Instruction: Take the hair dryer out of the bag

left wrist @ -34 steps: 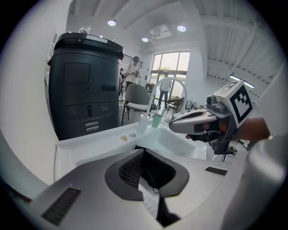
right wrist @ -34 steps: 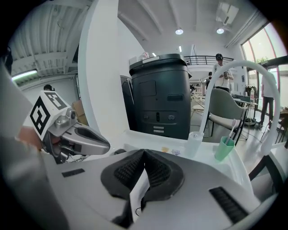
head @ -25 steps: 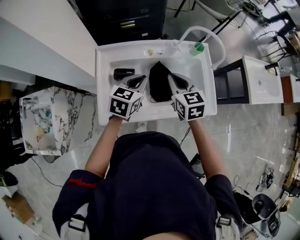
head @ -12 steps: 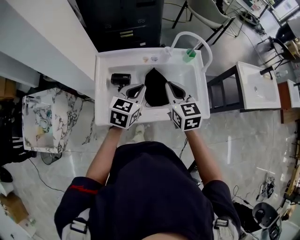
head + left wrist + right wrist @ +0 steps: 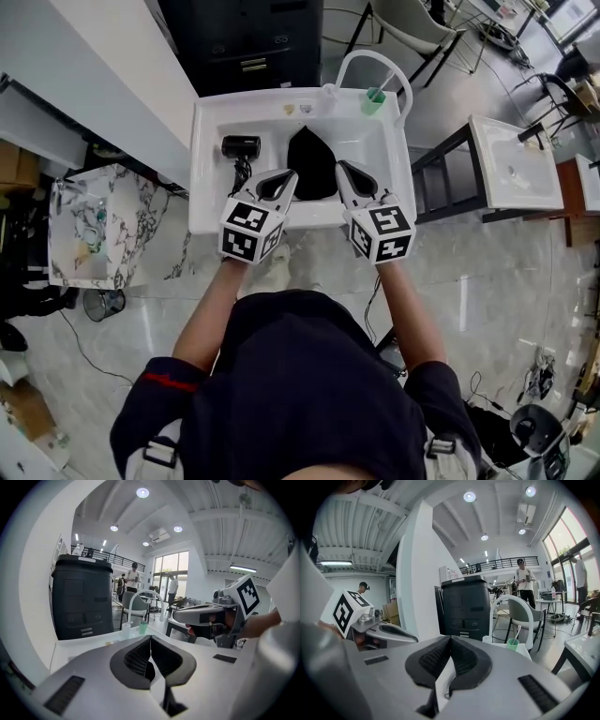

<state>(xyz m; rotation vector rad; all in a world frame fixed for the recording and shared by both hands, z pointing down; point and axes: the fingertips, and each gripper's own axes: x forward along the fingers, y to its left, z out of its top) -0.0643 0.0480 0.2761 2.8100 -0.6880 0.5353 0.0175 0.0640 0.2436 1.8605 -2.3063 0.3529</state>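
The black hair dryer [image 5: 241, 146] lies on the left part of the white basin-like table [image 5: 211, 211], outside the bag. In the middle of the table the black bag [image 5: 312, 164] lies slumped. My left gripper [image 5: 289, 175] hovers over the table's near edge just left of the bag, shut and empty. To the bag's right, my right gripper [image 5: 340, 167] is also shut and empty. In the left gripper view the dark pads [image 5: 136, 660] meet with nothing between them, and the right gripper [image 5: 206, 616] shows beside them. The right gripper view shows its pads [image 5: 461, 658] pressed together the same way.
A green cup [image 5: 373, 101] and a white curved tube [image 5: 375, 67] stand at the table's far right corner. A black cabinet [image 5: 244, 42] is behind the table. A marble-patterned box [image 5: 94, 234] stands to the left and a white side table [image 5: 520, 173] to the right. People stand far off in the room.
Both grippers have drawn back from the bag's sides toward the near edge and risen. The bag and hair dryer lie where they were.
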